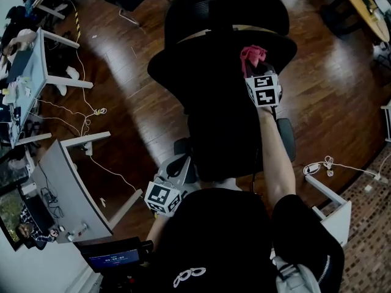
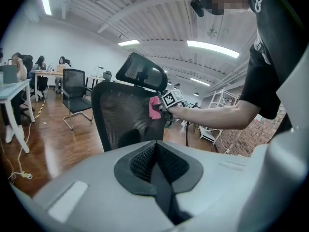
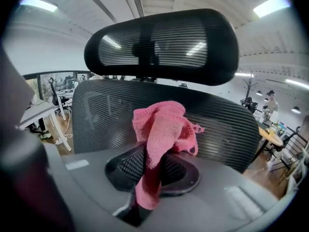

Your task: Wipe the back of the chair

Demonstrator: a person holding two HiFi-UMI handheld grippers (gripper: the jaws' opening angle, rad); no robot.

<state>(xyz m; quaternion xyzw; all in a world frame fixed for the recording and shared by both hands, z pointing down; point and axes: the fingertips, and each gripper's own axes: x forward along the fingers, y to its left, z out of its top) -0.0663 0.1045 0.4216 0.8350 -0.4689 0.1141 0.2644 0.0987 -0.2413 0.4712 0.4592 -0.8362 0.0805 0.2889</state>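
The person's dark-sleeved shoulders (image 1: 244, 237) fill the 6 o'clock edge of the head view. Just beyond them, at 7 o'clock, the left hand-held gripper (image 2: 155, 153) is held low by the body, well apart from the chair (image 1: 220, 60). Its jaws are pressed together with nothing between them.

The right arm reaches out to 1 o'clock, where the right hand-held gripper (image 3: 149, 175) pinches a pink cloth (image 3: 161, 124). The cloth's bunched upper part stands above the jaws.

The cloth is held at the upper part of the chair's black mesh back (image 3: 227, 124), below the headrest (image 3: 161, 45). Whether it presses on the mesh cannot be told.

The chair stands on a wooden floor (image 1: 140, 102), with a table (image 1: 67, 182) off at 8 o'clock.
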